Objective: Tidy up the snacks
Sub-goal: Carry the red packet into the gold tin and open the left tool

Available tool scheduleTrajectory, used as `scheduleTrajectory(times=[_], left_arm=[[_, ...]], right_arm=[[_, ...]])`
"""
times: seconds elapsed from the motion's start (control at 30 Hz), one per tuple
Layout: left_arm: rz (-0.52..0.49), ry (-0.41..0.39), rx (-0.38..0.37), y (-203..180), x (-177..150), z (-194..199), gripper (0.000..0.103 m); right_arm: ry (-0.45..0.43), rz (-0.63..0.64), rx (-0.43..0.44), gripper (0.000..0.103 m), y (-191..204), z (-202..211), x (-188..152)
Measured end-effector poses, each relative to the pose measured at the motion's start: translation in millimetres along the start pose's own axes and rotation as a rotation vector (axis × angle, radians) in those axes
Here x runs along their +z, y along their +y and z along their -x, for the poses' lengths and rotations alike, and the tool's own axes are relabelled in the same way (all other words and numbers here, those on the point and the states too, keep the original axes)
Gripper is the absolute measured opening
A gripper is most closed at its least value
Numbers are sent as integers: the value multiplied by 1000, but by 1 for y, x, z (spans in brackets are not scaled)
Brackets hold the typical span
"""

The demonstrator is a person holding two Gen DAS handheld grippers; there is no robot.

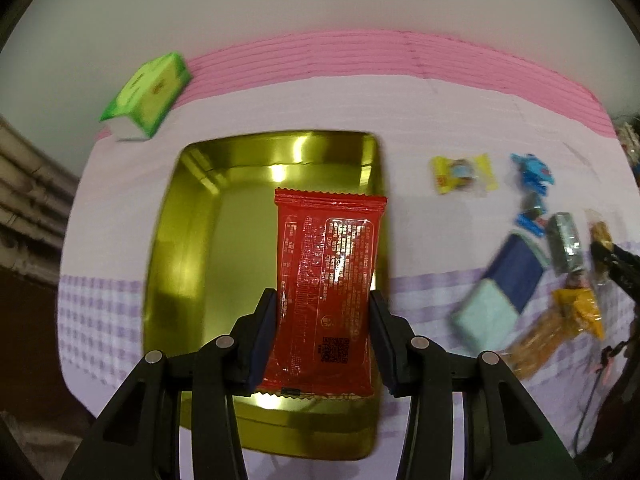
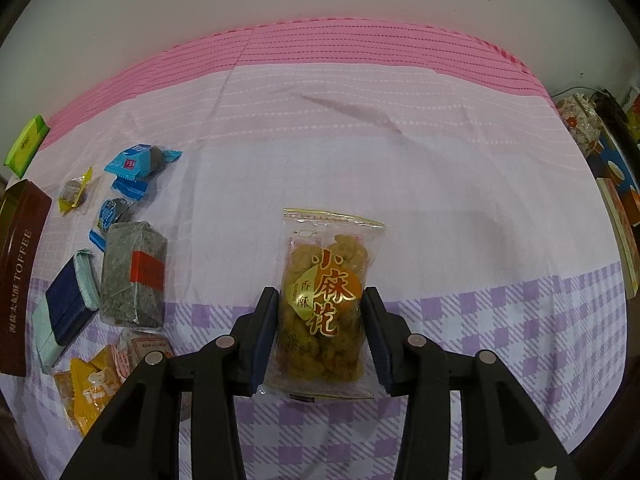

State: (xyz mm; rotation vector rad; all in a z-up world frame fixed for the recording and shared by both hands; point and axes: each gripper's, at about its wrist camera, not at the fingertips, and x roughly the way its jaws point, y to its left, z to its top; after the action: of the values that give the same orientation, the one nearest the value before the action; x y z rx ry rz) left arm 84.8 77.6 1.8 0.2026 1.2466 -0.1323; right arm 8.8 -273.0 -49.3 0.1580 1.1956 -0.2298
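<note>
Red snack packet (image 1: 326, 280) clamped between left fingers (image 1: 268, 312); twist-snack bag (image 2: 326, 300) between right fingers (image 2: 266, 316).

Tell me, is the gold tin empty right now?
Apparently empty: the gold tin shows bare shiny floor; the red packet is held over it by the left gripper.

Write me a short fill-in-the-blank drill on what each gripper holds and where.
1. The left gripper holds a ____ packet between its fingers.
2. That packet hangs over a ____-coloured tin tray.
3. The right gripper holds a clear bag of fried twists over the ____ cloth.
4. The brown box reads ____.

Missing words: red; gold; checked; TOFFEE
</note>
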Motion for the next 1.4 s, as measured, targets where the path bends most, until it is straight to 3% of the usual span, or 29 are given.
scheduleTrajectory(times=[0.4,0.93,1.4], left_arm=[[40,71,69,48,-21,-29,45],[24,132,99,58,-36,-53,45],[42,132,90,74,-41,-55,47]], right_arm=[[5,-5,0,42,-1,-1,2],[19,-11,-5,42,1,-4,5],[33,-21,-11,42,2,-6,9]])
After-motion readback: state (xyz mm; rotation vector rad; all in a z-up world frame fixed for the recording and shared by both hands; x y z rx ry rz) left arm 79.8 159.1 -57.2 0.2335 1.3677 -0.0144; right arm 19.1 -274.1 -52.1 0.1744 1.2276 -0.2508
